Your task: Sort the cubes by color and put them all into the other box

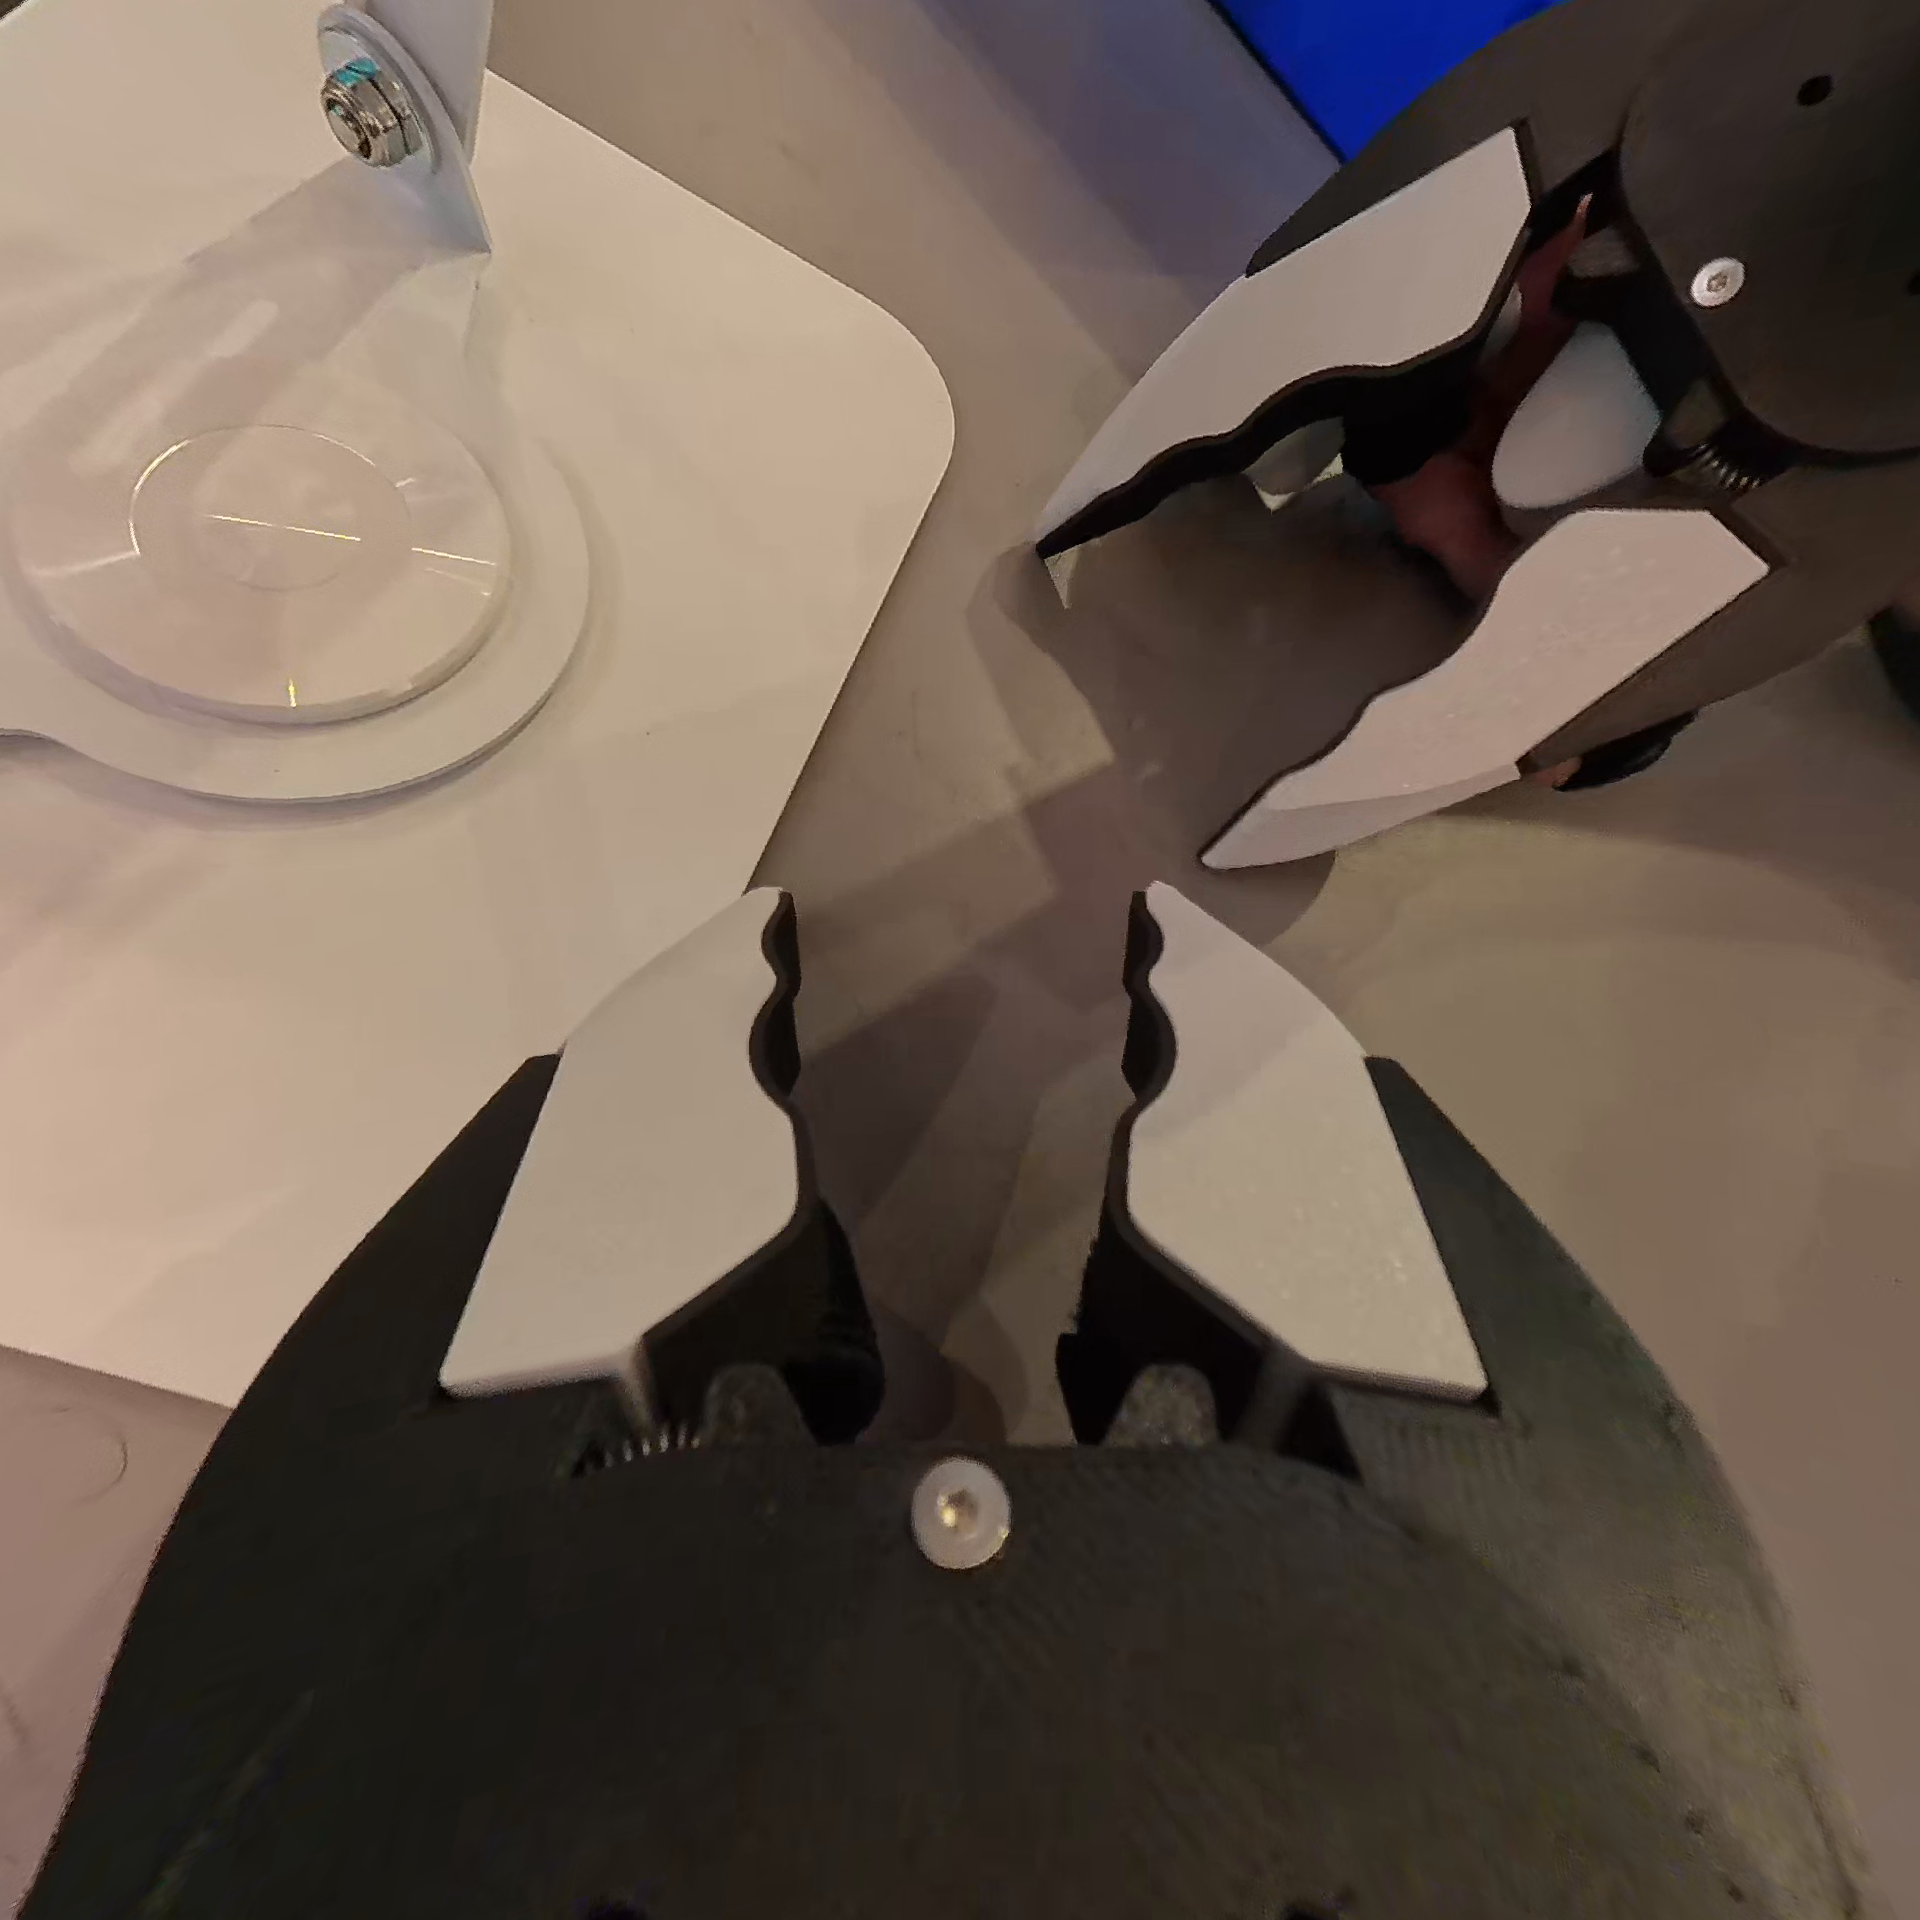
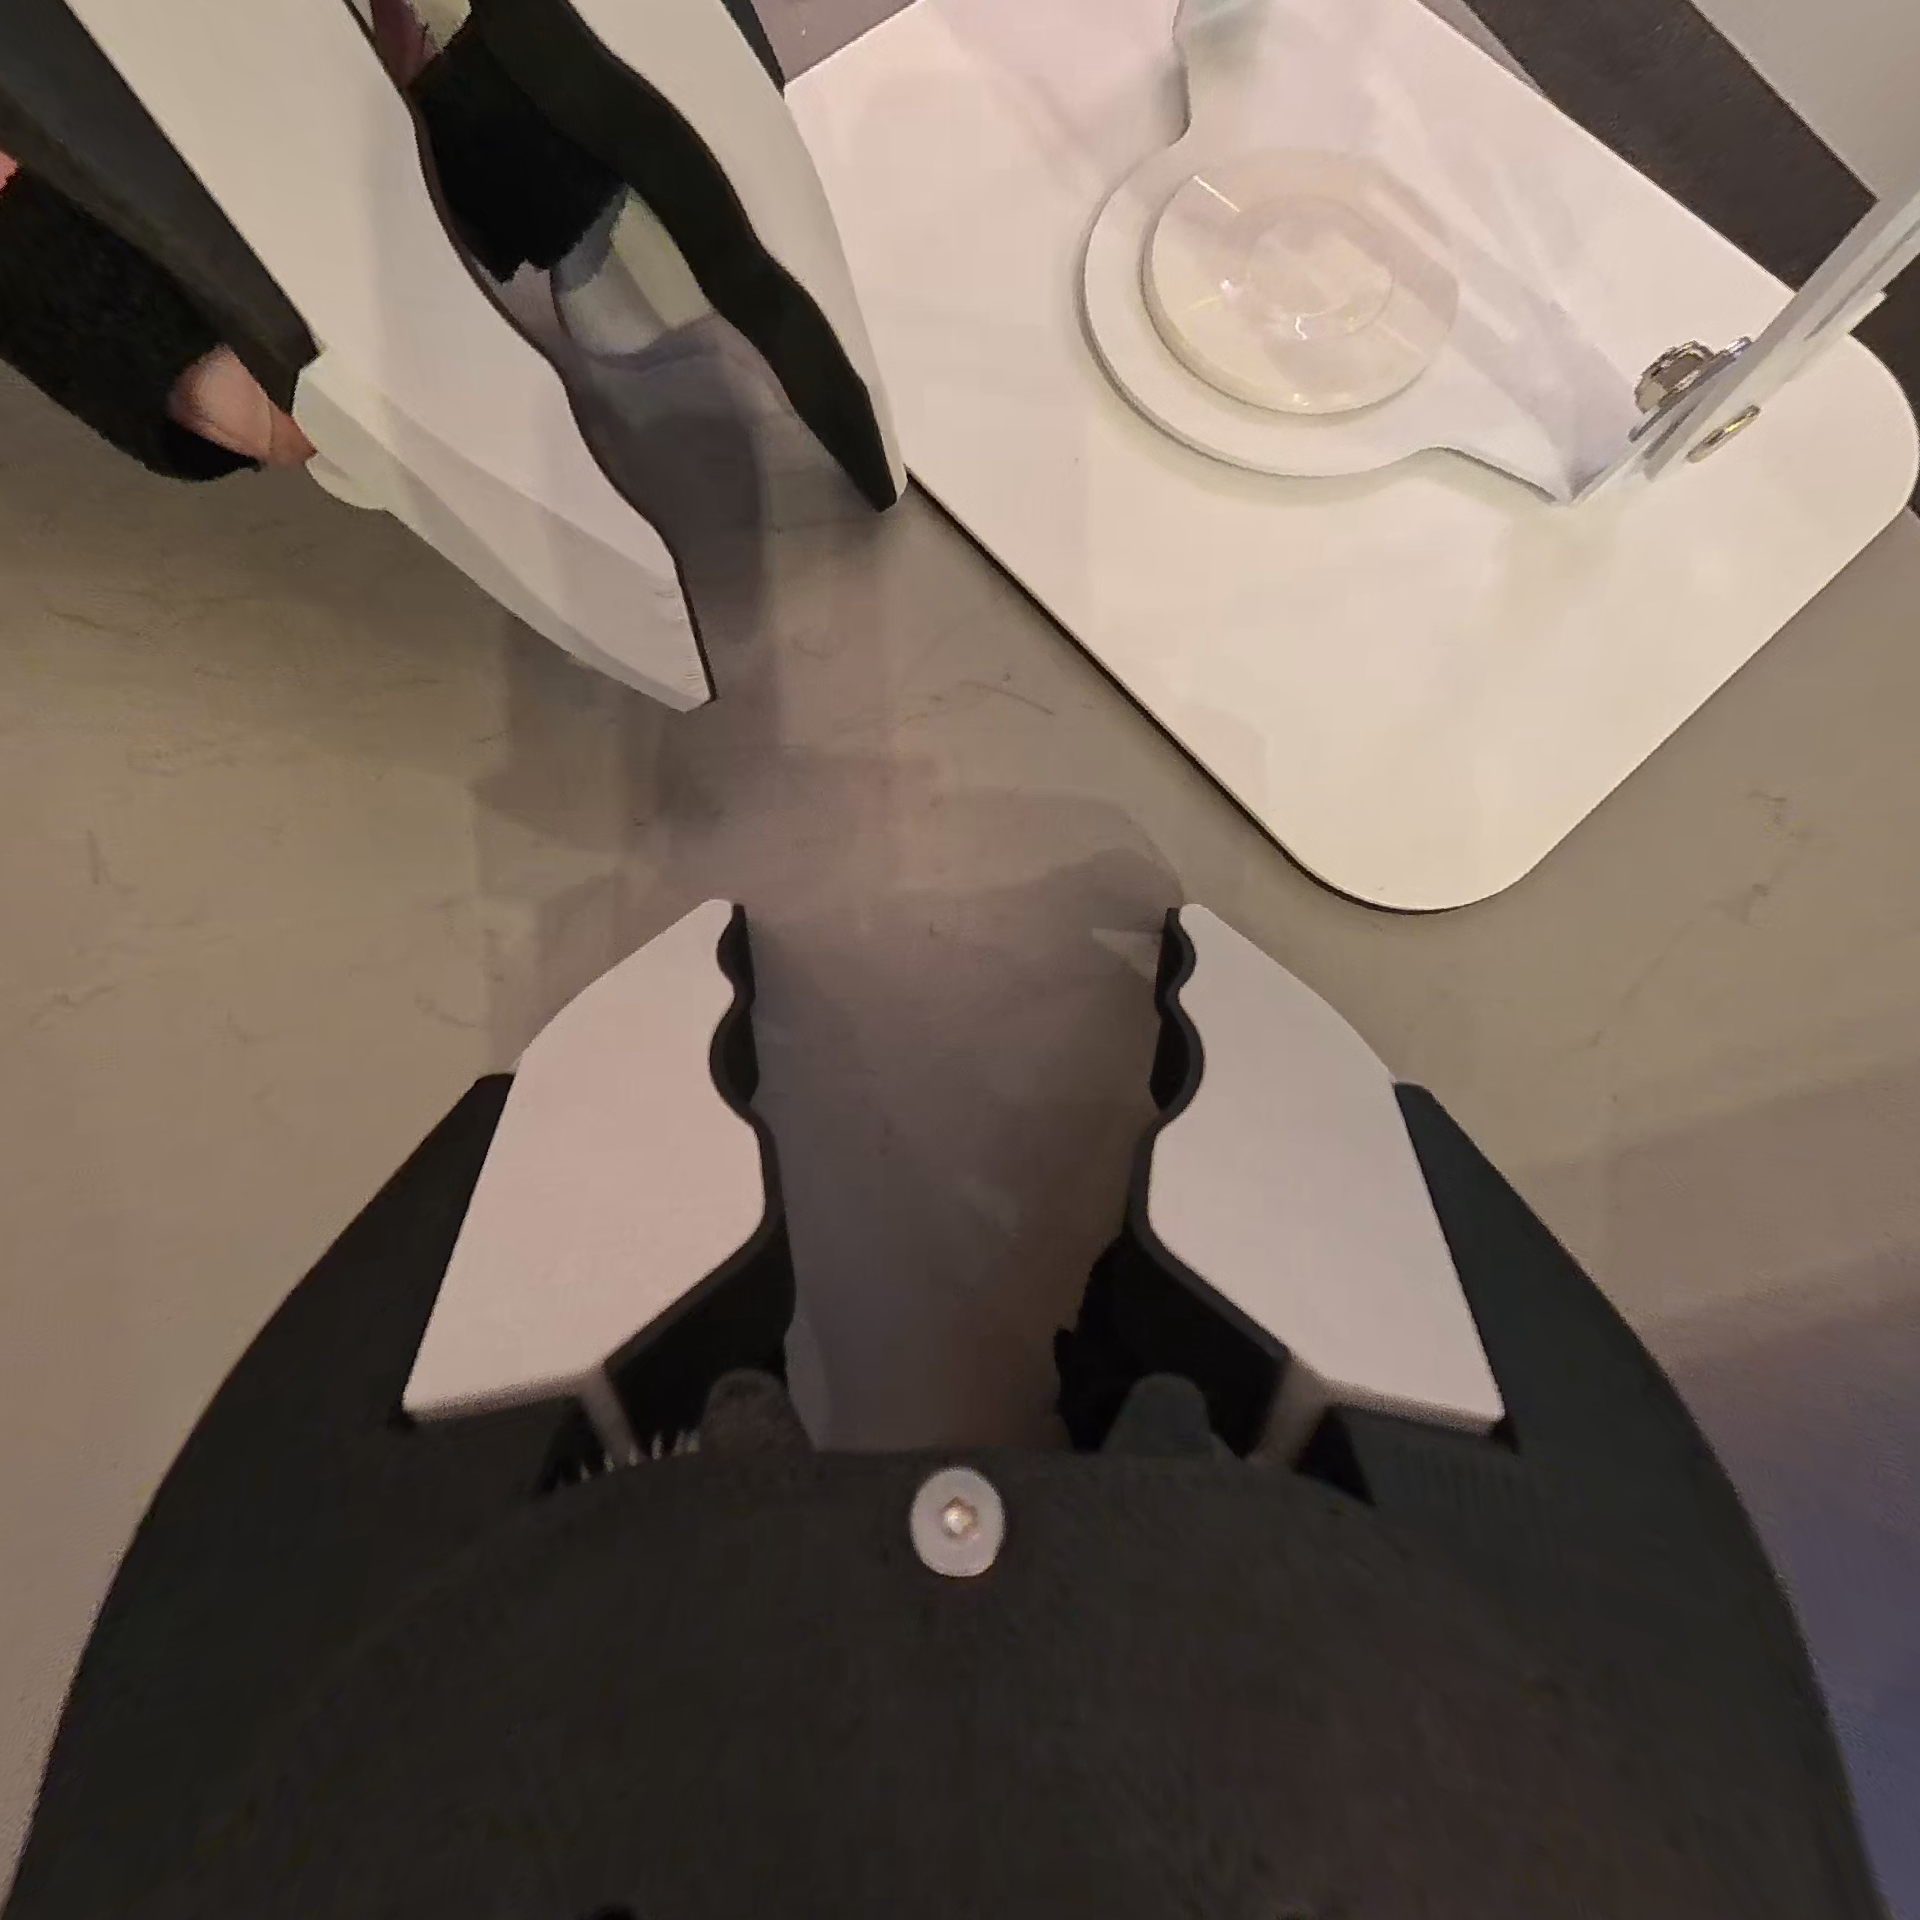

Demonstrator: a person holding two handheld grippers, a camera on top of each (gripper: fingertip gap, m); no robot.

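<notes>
No cubes and no box show in either view. My left gripper (image 1: 964, 904) is open with nothing between its white fingers, just above the bare grey table (image 1: 1558, 1039). My right gripper (image 2: 956, 920) is open too, with only table between its fingers. The two grippers point at each other at close range: the right one shows in the left wrist view (image 1: 1132, 707) at the upper right, open, and the left one shows in the right wrist view (image 2: 800, 603) at the upper left, open.
A white stand base (image 1: 520, 935) with a clear round disc (image 1: 270, 561) and a bolted bracket (image 1: 416, 114) lies left of the left gripper. It also shows in the right wrist view (image 2: 1403, 675). A hand in a black fingerless glove (image 2: 156, 395) holds the left gripper.
</notes>
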